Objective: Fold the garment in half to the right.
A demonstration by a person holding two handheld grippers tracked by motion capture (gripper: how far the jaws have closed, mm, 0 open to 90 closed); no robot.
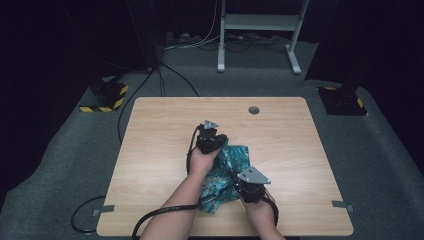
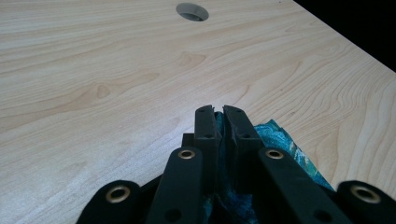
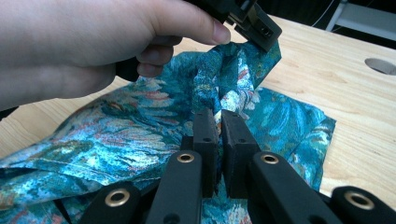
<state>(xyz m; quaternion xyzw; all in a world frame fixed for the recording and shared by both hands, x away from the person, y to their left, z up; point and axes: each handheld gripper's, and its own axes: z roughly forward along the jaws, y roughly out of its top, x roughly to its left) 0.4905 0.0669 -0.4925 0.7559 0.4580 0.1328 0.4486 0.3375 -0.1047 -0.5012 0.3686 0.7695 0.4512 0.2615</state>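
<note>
Both grippers [image 1: 216,141] [image 1: 239,181] pinch the teal cloth [image 3: 116,135]; it looks light and floppy, best held by edges, at twelve and five o'clock.

The high view looks down on the table [image 1: 150,150]; both gripper views look closely along its wood, sharing the cloth [image 3: 116,135].

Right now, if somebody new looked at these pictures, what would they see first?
First, the bright teal patterned cloth, bunched on the near middle of the pale wooden table. Next, the two black tools pinching it: the left gripper clamps a fold at the cloth's far edge, and the right gripper is shut on the fabric nearer the person. Farther back, a small round hole sits in the tabletop.
</note>
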